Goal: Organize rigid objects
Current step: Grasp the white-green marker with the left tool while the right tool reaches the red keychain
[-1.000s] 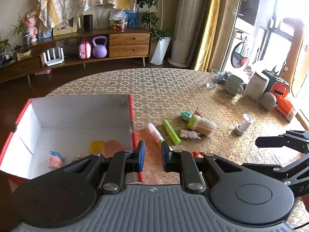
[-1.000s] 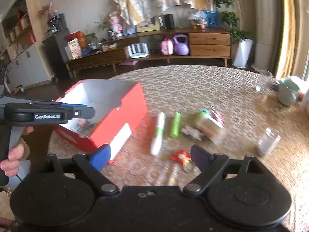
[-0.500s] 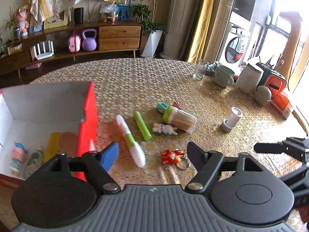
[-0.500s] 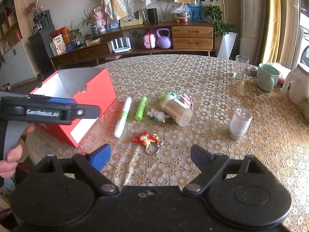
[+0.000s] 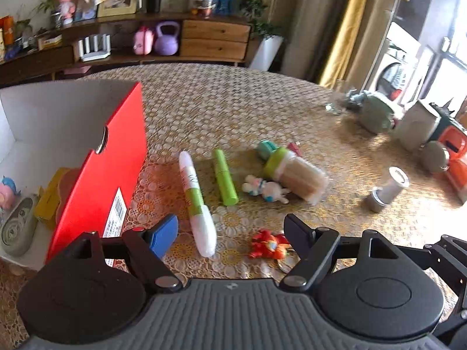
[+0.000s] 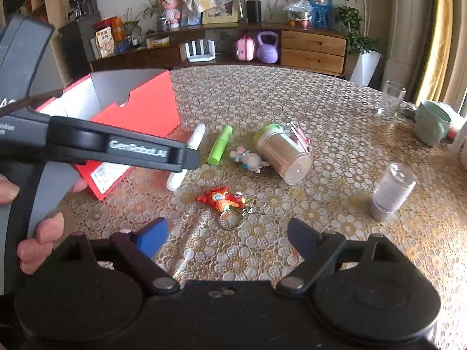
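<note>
Left gripper [image 5: 230, 233], jaws together a second ago, now stands apart and empty low in frame over the white pen [image 5: 197, 198] beside the red box [image 5: 102, 175], right gripper [image 6: 226, 234] likewise apart and empty: next pickup pending.

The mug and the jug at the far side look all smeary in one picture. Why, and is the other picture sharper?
Left wrist view: the green mug and white jug are streaked by motion blur, and window light washes out that corner. Right wrist view: sharper, the drinking glass has crisp edges, though the fisheye lens bends the room.
</note>
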Demonstrator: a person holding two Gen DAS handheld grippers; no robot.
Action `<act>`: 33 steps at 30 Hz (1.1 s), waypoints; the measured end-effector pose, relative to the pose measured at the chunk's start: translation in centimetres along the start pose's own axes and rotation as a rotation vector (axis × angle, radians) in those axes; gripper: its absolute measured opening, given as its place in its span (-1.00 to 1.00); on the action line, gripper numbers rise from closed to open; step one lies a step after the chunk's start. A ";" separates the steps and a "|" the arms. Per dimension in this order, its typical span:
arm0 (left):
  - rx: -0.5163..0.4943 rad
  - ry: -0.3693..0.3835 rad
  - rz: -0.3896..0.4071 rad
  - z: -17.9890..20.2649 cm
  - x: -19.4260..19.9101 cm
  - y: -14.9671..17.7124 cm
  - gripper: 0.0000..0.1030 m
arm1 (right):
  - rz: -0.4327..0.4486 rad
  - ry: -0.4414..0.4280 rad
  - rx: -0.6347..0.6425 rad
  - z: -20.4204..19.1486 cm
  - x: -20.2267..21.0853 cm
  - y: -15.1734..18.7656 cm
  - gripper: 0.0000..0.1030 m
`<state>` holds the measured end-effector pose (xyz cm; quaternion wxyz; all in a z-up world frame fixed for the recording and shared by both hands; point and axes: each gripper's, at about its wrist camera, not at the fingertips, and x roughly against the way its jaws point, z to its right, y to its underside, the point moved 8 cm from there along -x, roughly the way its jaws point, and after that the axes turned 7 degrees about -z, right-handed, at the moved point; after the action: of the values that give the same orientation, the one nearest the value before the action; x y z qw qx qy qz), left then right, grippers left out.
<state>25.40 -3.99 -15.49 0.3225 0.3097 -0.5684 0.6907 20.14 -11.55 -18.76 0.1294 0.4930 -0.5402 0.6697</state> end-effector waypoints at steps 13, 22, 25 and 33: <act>0.037 -0.098 -0.055 -1.9 -5.3 -0.2 0.54 | -0.041 0.004 0.084 0.1 -5.3 -1.0 0.47; 0.021 -0.109 -0.044 -2.3 -6.8 -0.5 0.46 | -0.063 -0.014 0.113 -0.6 -7.2 -1.5 0.22; 0.004 -0.120 -0.034 -2.2 -7.0 -0.8 0.24 | -0.063 -0.018 0.122 -0.8 -7.5 -1.5 0.16; -0.001 -0.129 -0.024 -2.5 -7.2 -1.6 -0.40 | -0.058 -0.013 0.143 -1.4 -7.6 -1.7 -0.01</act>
<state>30.80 -1.93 -20.69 0.2935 0.3603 -0.5846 0.6650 24.30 -6.94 -23.74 0.1096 0.5208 -0.4775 0.6991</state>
